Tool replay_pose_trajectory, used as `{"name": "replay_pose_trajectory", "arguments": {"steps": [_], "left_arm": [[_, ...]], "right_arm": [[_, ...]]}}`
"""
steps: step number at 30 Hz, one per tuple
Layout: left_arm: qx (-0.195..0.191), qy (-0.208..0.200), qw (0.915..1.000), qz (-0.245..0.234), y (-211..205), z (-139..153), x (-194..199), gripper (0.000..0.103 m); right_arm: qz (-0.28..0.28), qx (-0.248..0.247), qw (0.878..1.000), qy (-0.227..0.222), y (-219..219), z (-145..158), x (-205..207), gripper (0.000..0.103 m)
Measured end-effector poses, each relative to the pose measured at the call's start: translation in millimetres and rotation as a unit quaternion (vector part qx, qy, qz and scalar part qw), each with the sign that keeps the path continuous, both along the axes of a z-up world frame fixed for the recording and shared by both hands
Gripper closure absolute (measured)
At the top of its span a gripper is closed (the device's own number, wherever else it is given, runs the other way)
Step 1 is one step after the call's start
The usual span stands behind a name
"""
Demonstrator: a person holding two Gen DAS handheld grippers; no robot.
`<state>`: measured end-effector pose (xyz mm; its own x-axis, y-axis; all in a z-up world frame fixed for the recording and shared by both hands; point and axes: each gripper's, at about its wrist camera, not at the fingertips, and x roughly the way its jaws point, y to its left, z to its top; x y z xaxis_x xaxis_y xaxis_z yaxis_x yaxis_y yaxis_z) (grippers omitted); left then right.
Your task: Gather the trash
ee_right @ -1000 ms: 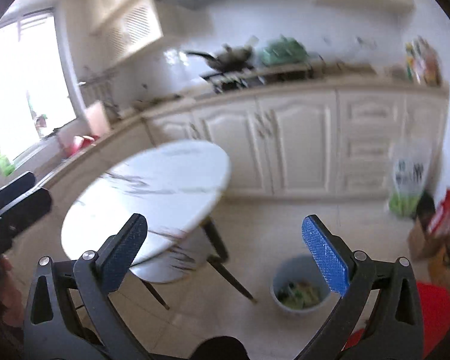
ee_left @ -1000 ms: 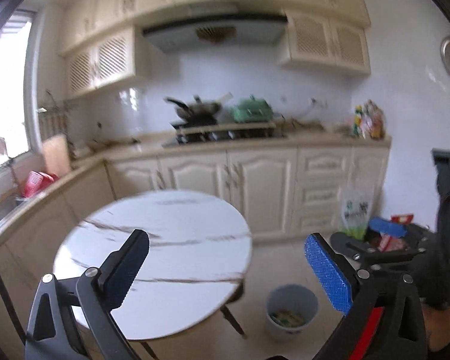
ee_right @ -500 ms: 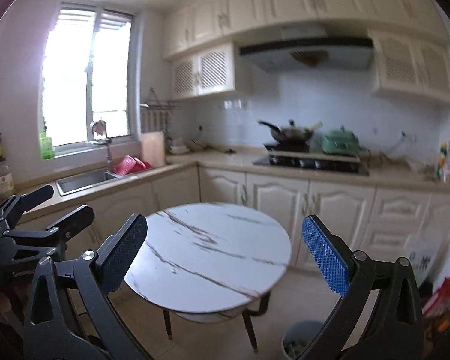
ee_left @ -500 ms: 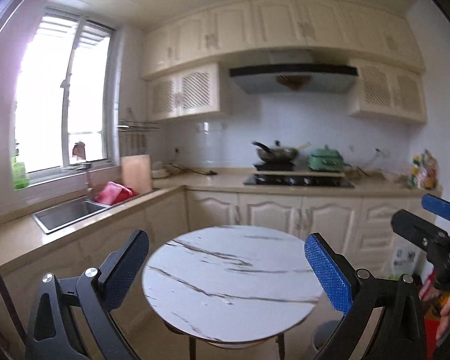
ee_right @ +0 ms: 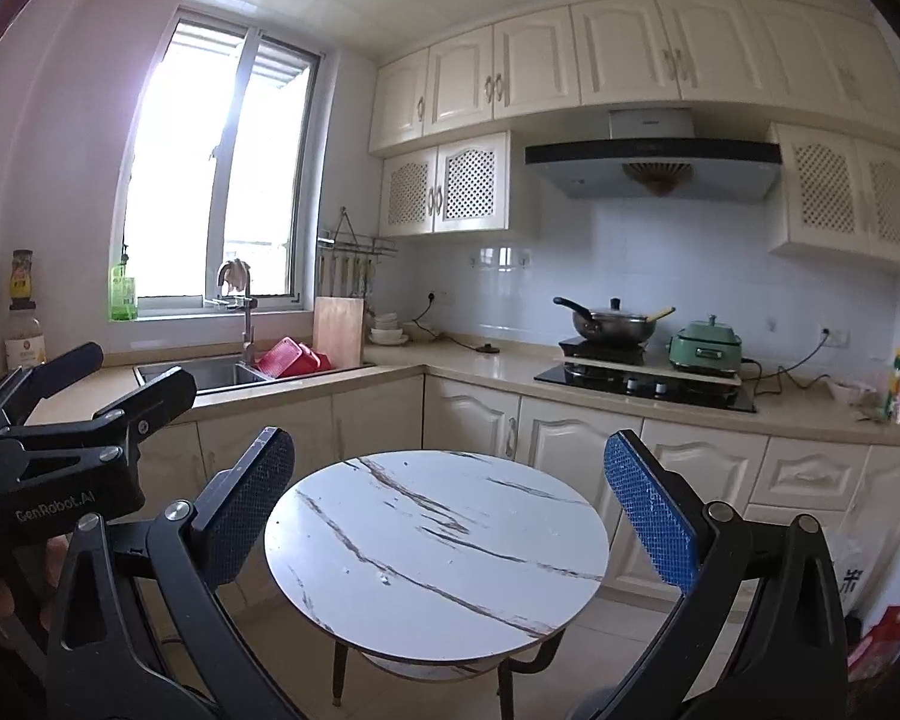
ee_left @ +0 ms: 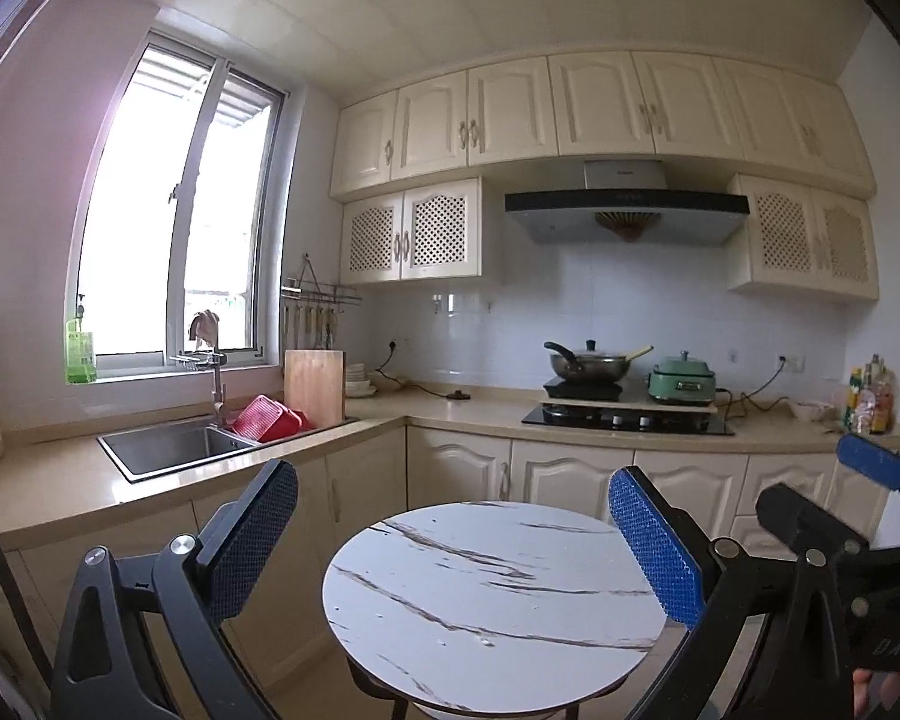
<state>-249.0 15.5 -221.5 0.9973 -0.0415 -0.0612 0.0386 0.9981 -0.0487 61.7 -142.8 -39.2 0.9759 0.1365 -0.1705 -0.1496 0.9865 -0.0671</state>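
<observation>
Left wrist: both hand-held grippers (ee_left: 453, 546) (ee_right: 447, 507) released, round table (ee_left: 492, 594) ahead, counter (ee_left: 450, 414) behind.

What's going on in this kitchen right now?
A person holds two tongs, both open and holding nothing. The left tongs and right tongs are raised side by side, pointing at a round marble-look table in front of the kitchen counter. Only a few tiny specks show on the tabletop, and no trash is being gripped.

Round marble table (ee_left: 492, 594), wok (ee_left: 588, 363), sink (ee_left: 168, 447)
</observation>
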Motion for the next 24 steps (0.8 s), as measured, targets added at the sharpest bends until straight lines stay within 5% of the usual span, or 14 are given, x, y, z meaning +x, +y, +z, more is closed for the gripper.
{"name": "replay_pose_trajectory", "arguments": {"steps": [24], "left_arm": [[0.019, 0.0, 0.9998, -0.008, -9, 9, 40, 0.001]], "right_arm": [[-0.009, 0.018, 1.0, -0.004, -14, -2, -7, 0.0]]}}
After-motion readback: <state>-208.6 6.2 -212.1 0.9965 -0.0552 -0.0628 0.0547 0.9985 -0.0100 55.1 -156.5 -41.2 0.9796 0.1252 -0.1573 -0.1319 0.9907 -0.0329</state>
